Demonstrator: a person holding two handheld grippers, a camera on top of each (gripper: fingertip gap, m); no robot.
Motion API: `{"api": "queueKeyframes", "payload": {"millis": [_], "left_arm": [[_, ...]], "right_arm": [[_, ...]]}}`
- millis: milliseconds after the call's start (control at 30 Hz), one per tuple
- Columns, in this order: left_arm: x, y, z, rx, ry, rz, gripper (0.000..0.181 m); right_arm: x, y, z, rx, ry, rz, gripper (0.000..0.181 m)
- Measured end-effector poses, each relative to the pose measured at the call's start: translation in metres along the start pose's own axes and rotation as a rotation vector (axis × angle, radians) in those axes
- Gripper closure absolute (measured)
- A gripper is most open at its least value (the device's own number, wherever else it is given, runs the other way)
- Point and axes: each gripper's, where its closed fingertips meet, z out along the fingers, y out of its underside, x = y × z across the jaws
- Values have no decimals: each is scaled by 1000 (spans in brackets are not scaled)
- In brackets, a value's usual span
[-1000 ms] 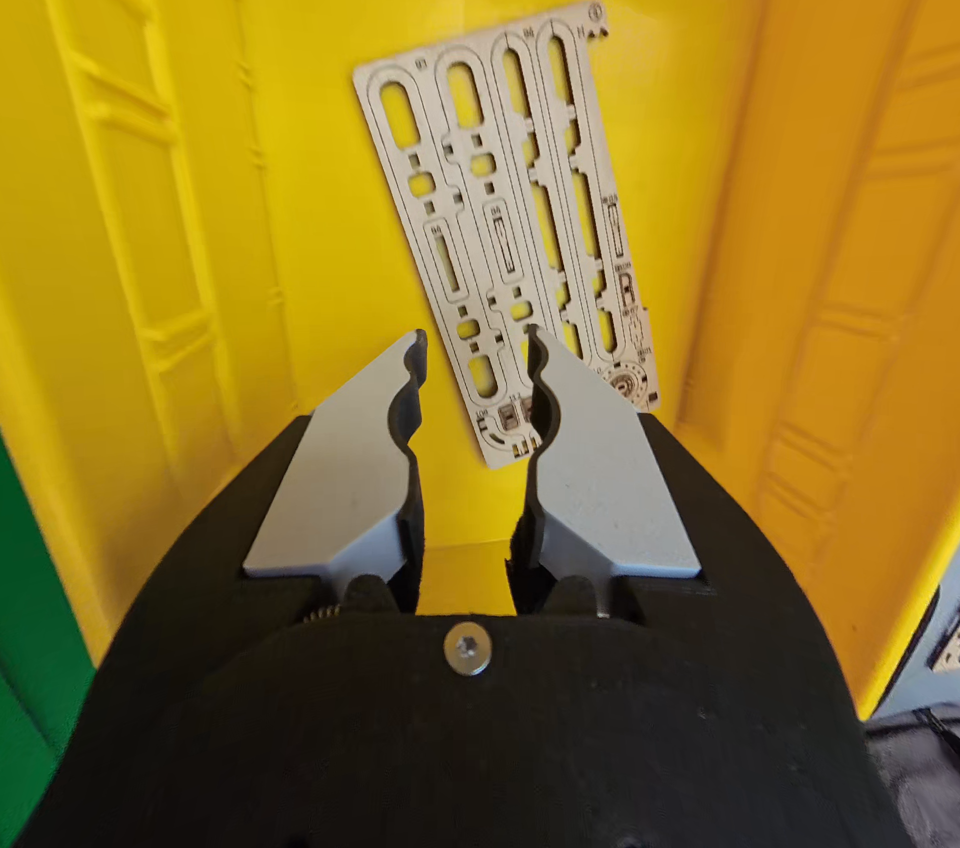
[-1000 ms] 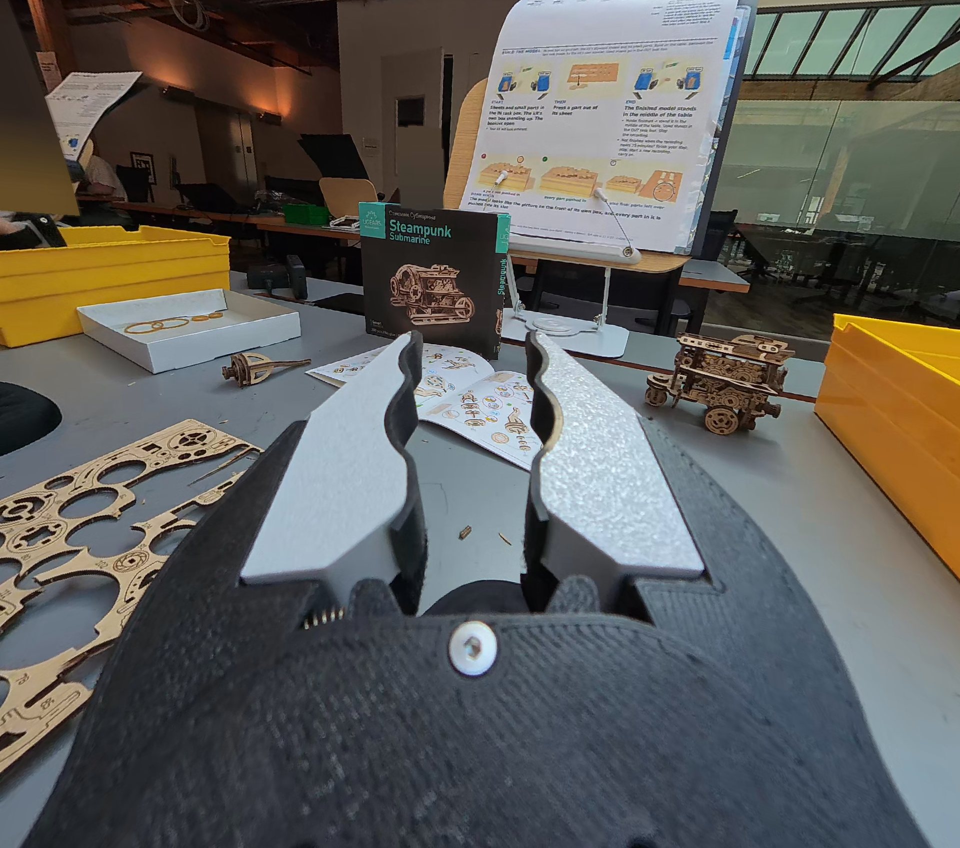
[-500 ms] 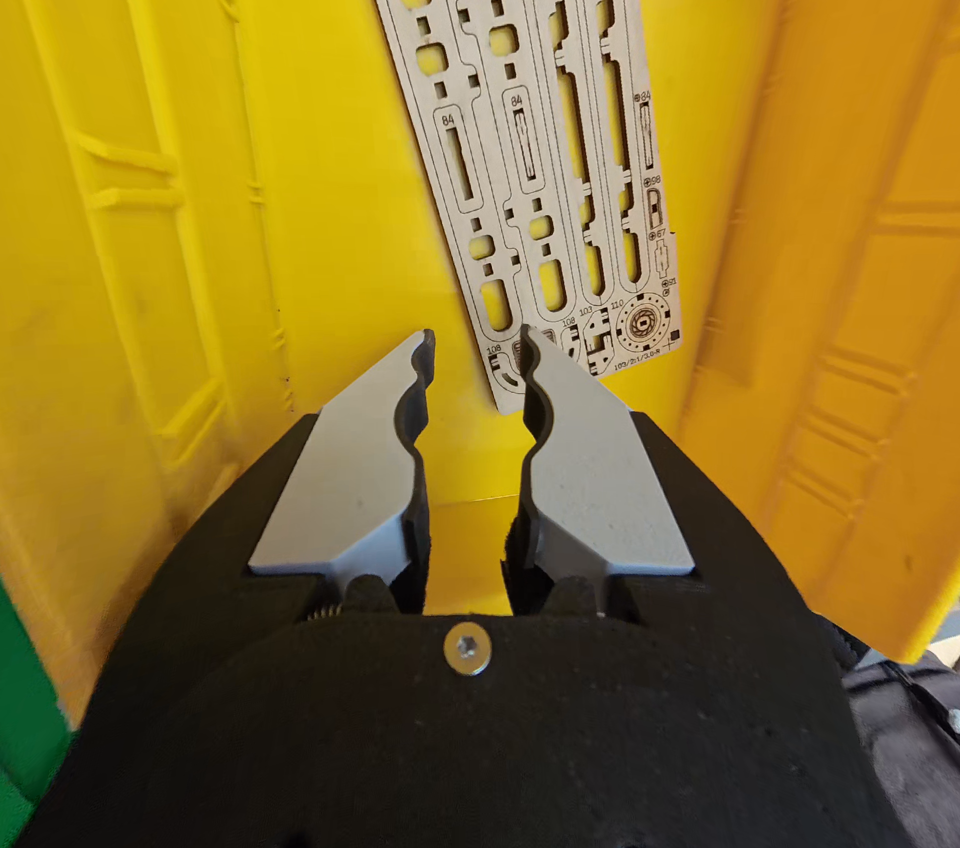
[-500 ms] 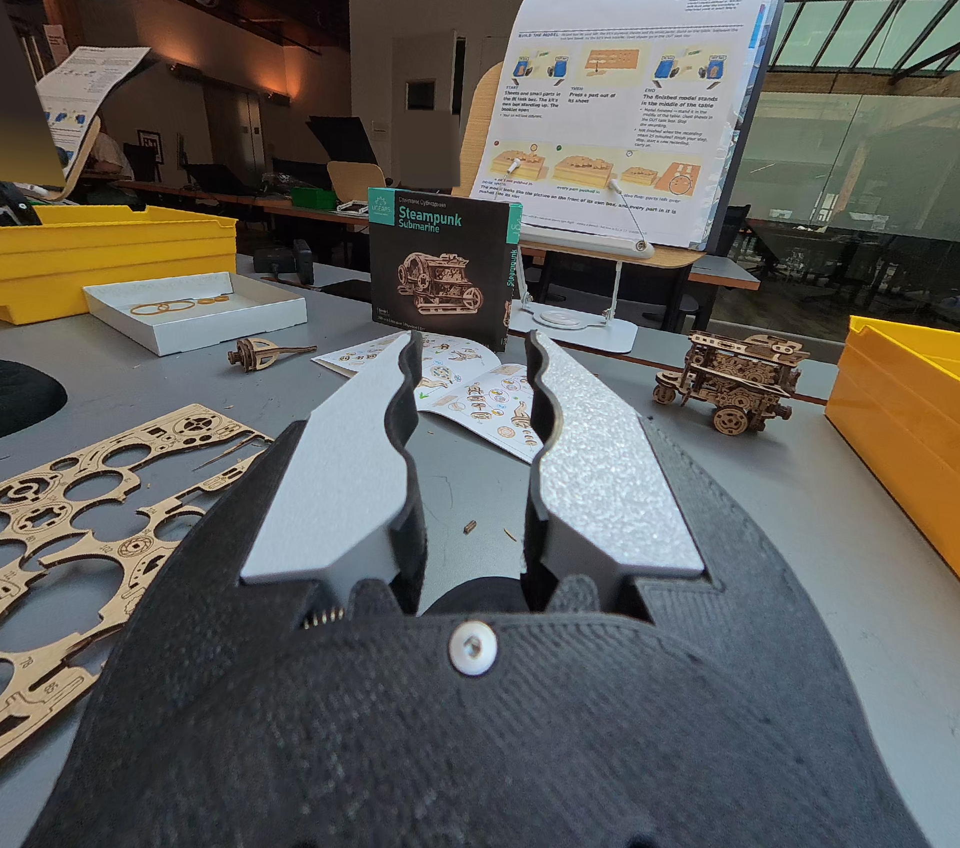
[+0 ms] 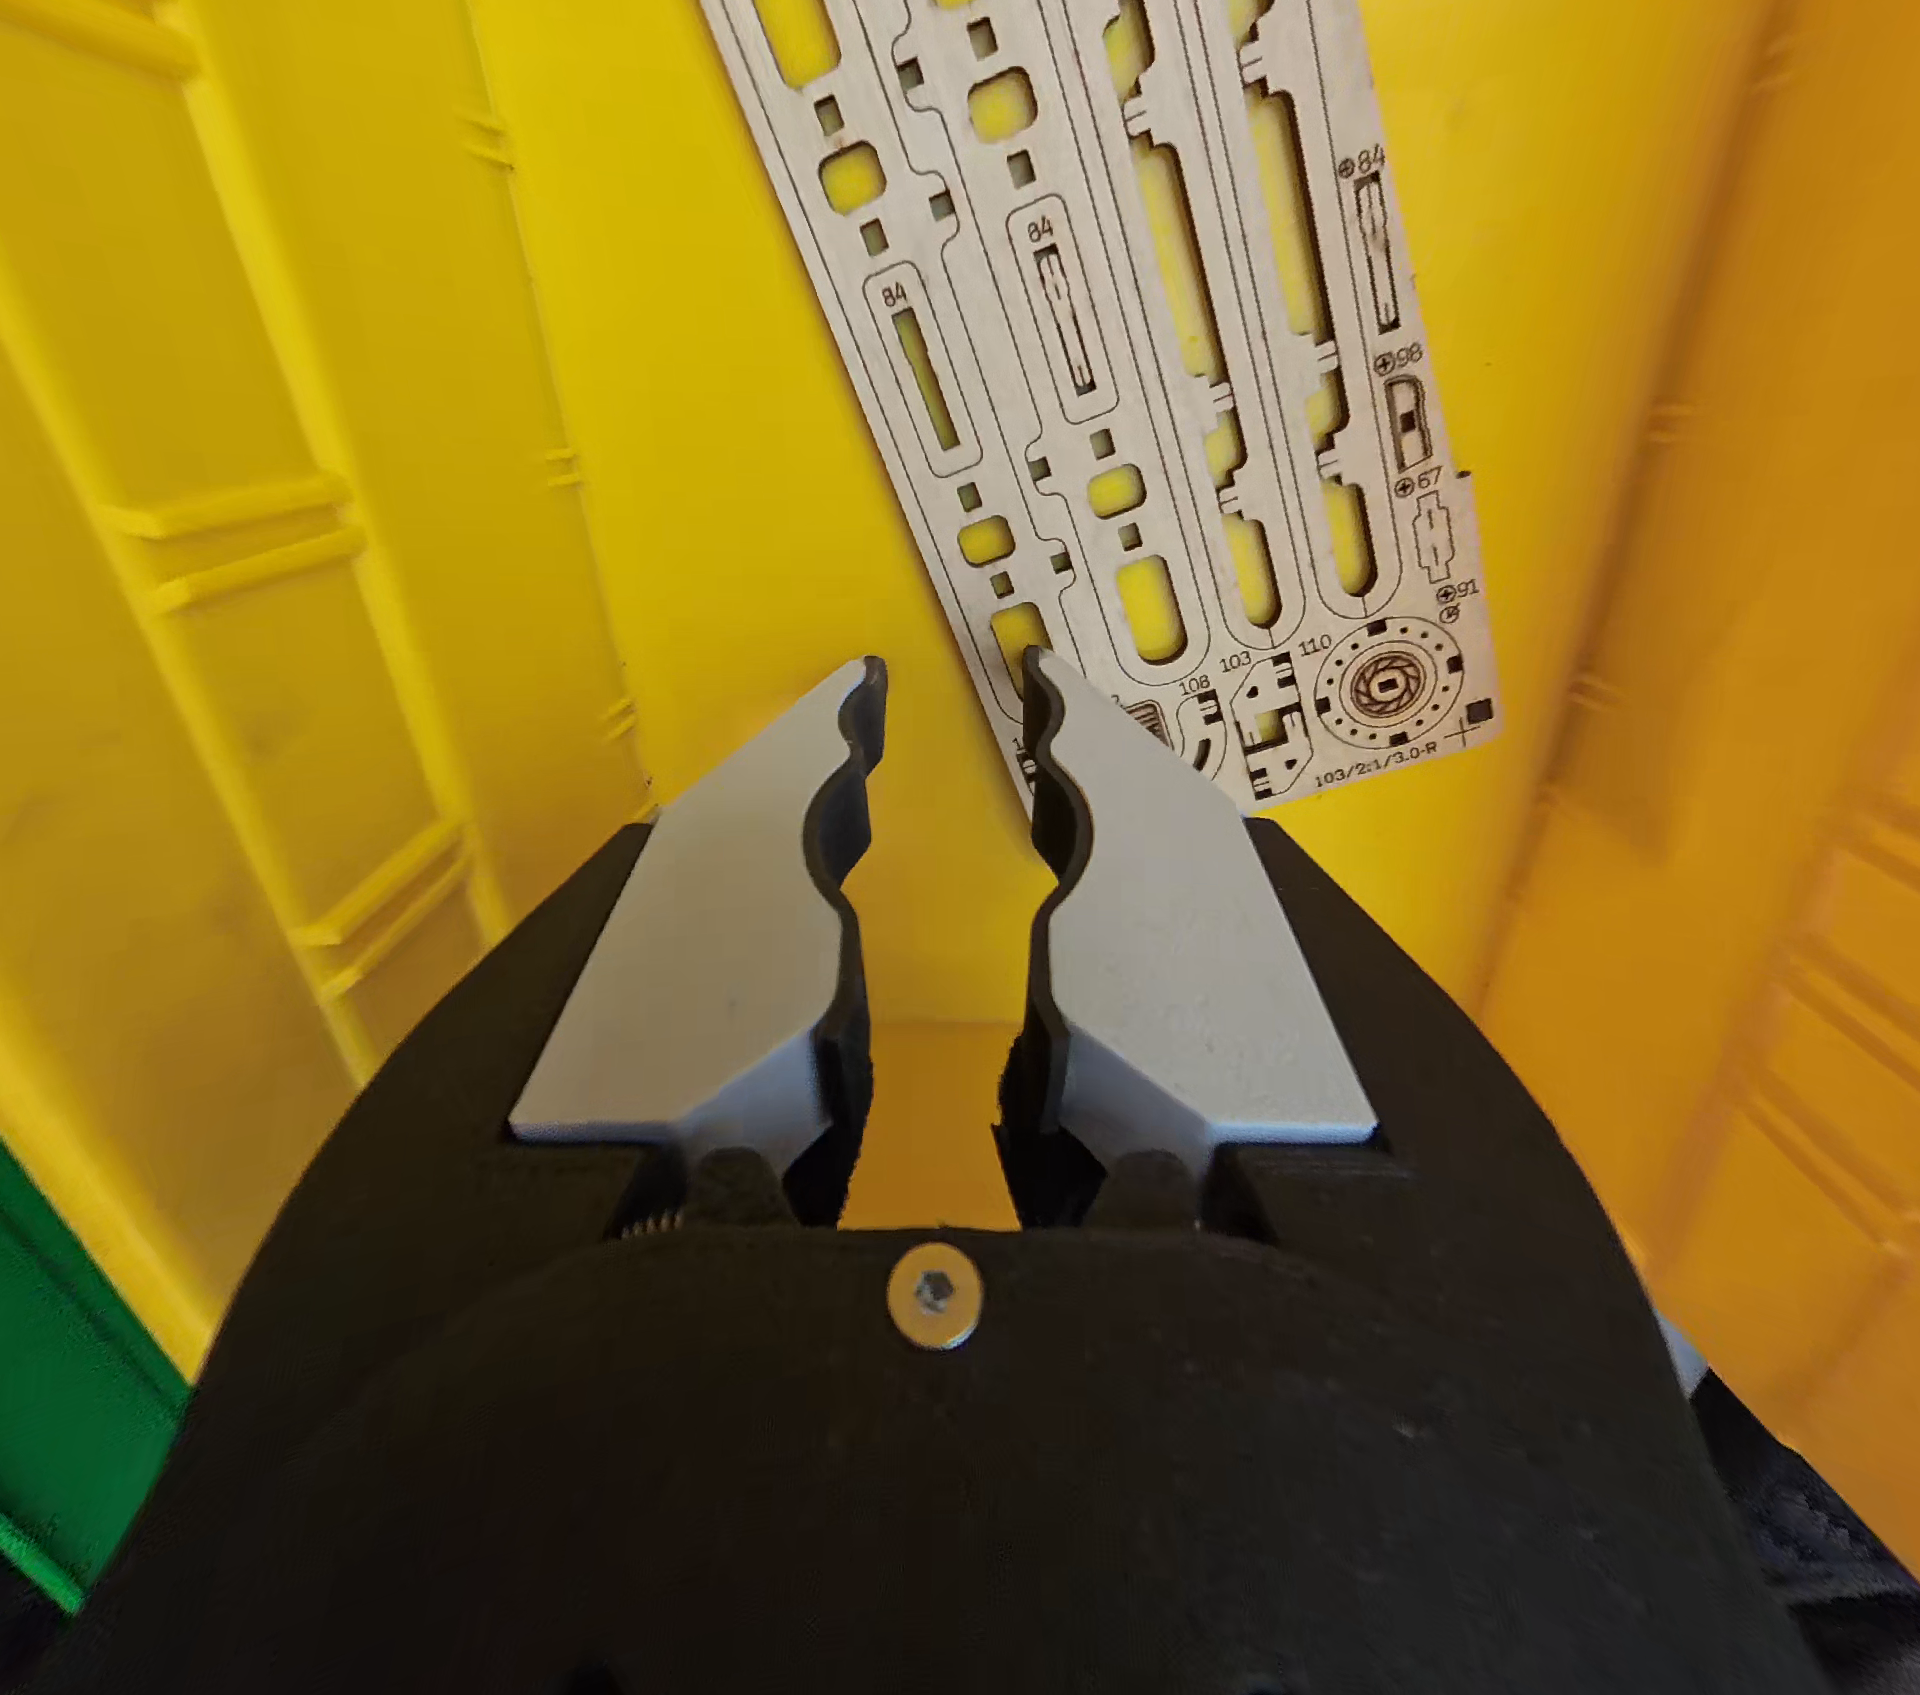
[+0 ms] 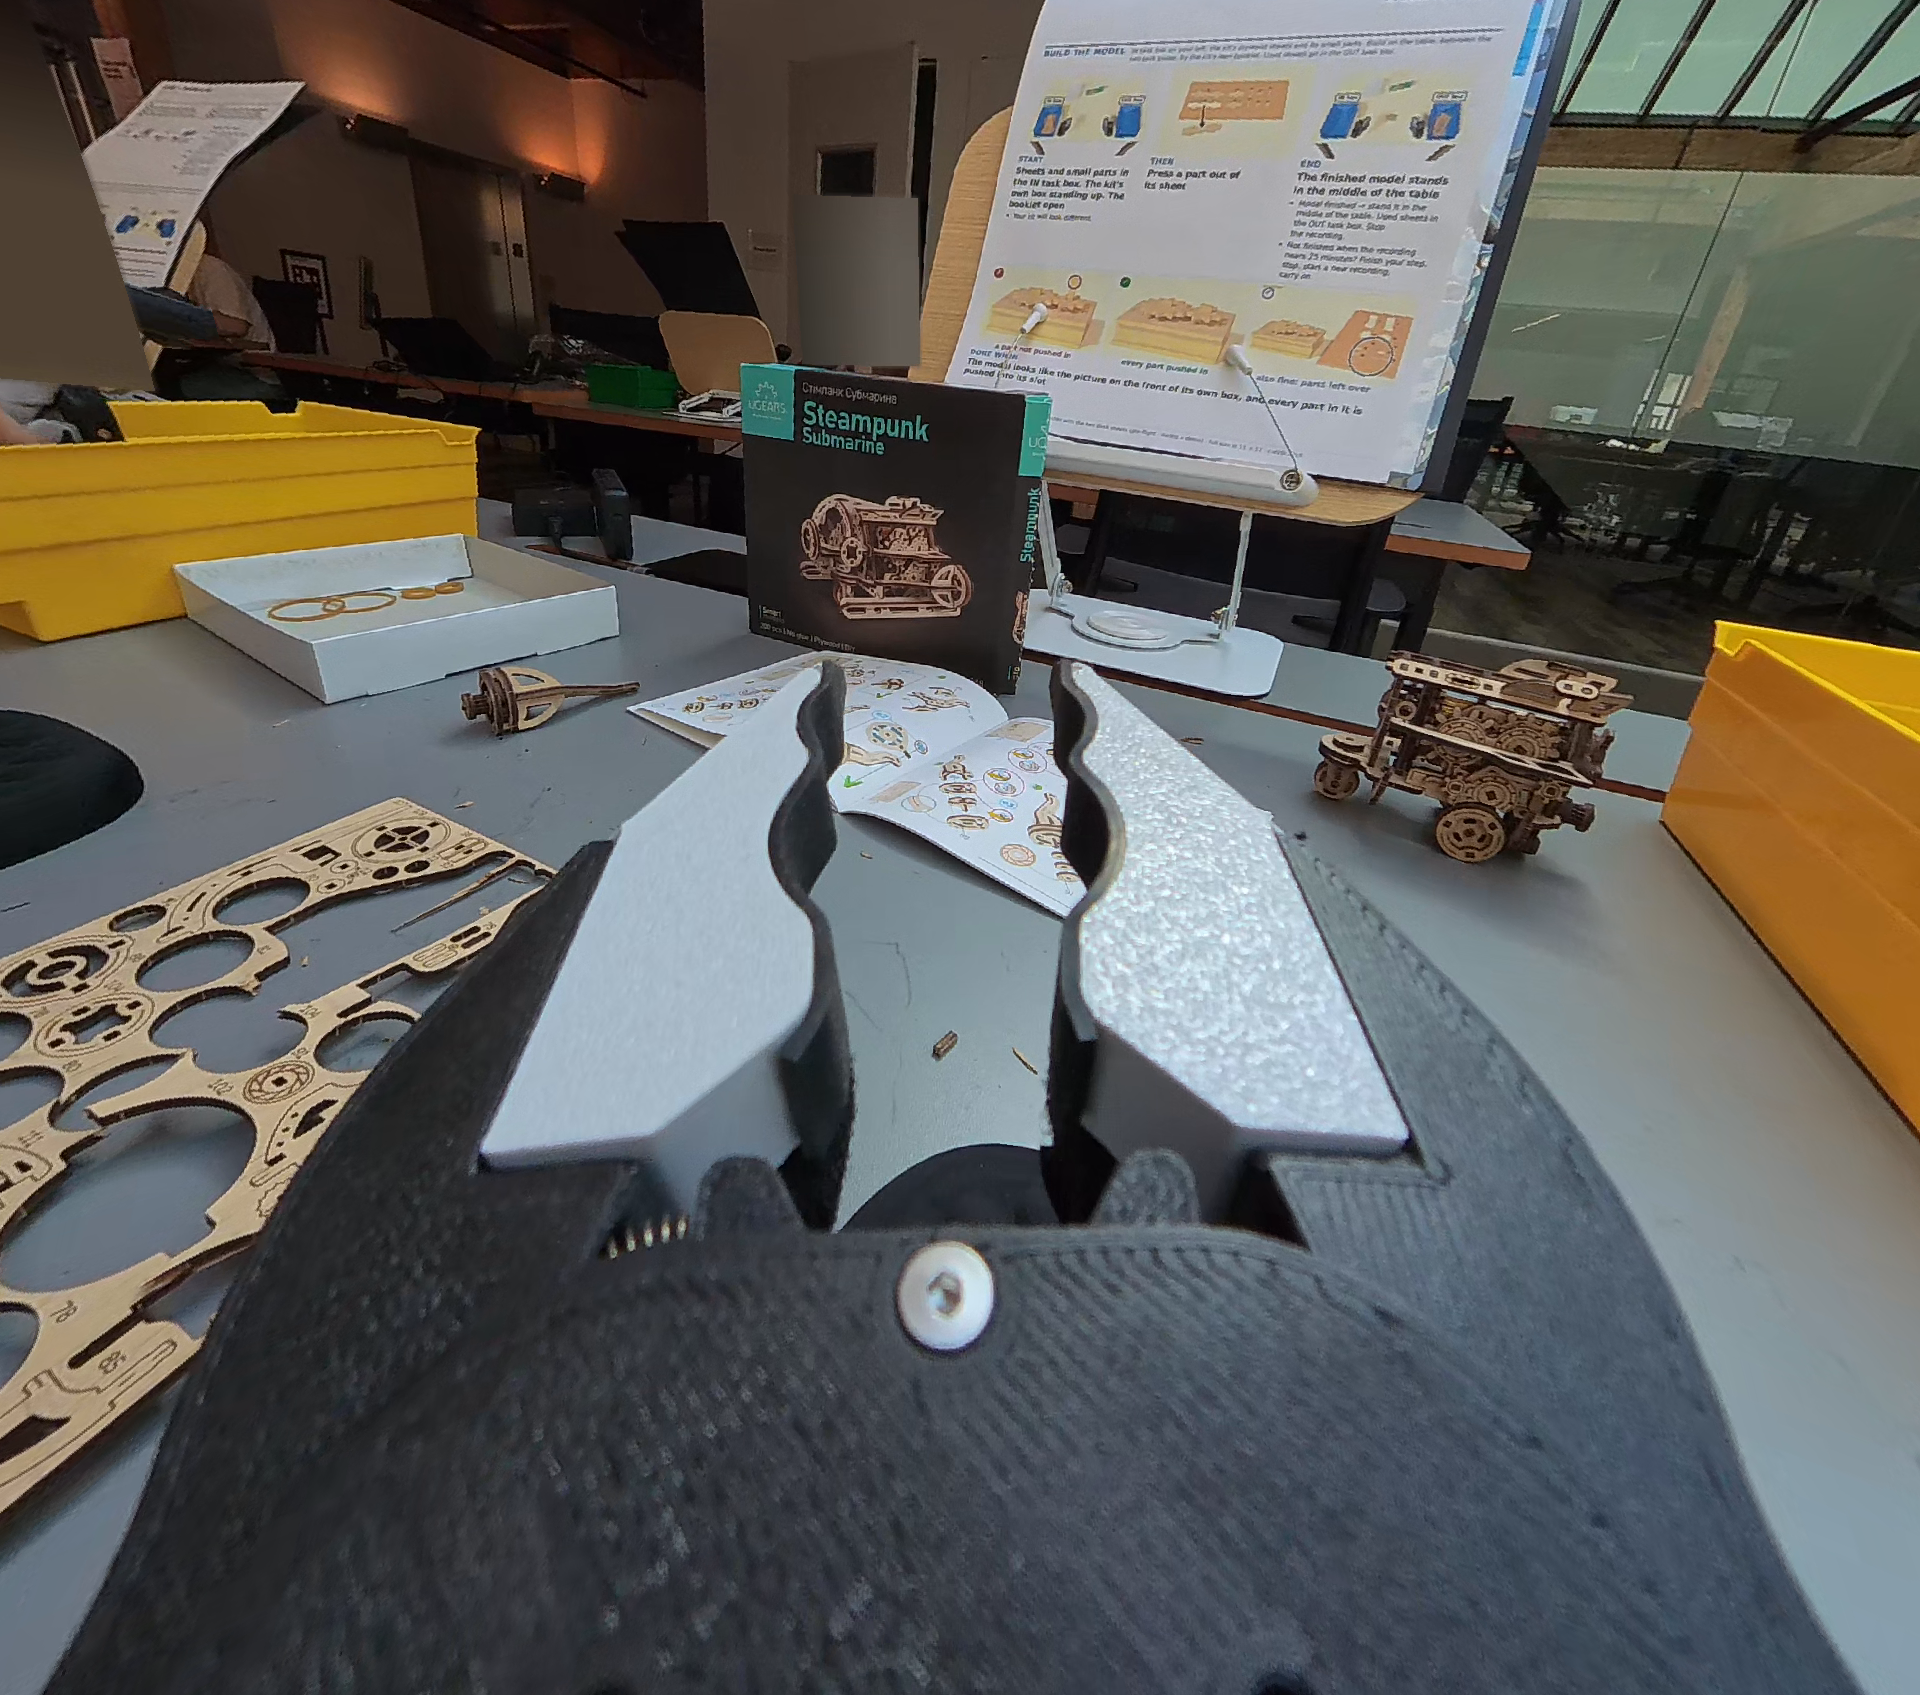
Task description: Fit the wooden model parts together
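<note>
My left gripper [image 5: 953, 677] is open and empty inside a yellow bin [image 5: 582, 295]. A pale plywood parts sheet [image 5: 1101, 315] with long cut-out slots lies on the bin floor; its near left corner sits just past and partly behind my right fingertip. My right gripper [image 6: 940, 684] is open and empty above the grey table [image 6: 1558, 1074]. A tan plywood sheet [image 6: 197, 1011] with round cut-outs lies at left. A part-built wooden model [image 6: 1475, 757] stands at right. A small wooden sub-assembly [image 6: 530, 698] lies further back.
An open instruction booklet [image 6: 956, 772] lies ahead of the right gripper, with the kit box [image 6: 888, 523] upright behind it. A white tray [image 6: 395, 622] holds rubber bands. Yellow bins stand at left [image 6: 229, 502] and right [image 6: 1808, 824]. A document stand [image 6: 1278, 191] is at the back.
My left gripper has moved deeper into the bin toward the pale sheet, which now looms larger; its jaws have narrowed slightly. The right gripper has drifted slightly, tilting its view a little.
</note>
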Motion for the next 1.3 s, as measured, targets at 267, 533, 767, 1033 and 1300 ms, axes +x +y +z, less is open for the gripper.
{"api": "queueKeyframes", "payload": {"millis": [267,533,767,1033,1300], "left_arm": [[12,3,0,-129,-73,52,175],[-13,3,-38,-109,-396,193,176],[-23,-6,-125,-73,-777,389,176],[19,-11,-216,50,-900,563,176],[159,-1,-275,254,-1044,1356,176]], "right_arm": [[5,-4,-3,31,-1,57,142],[6,-9,-6,72,-37,129,143],[2,-14,-9,93,-51,116,143],[-8,-17,-8,93,-94,86,143],[-131,-53,42,-172,-880,203,141]]}}
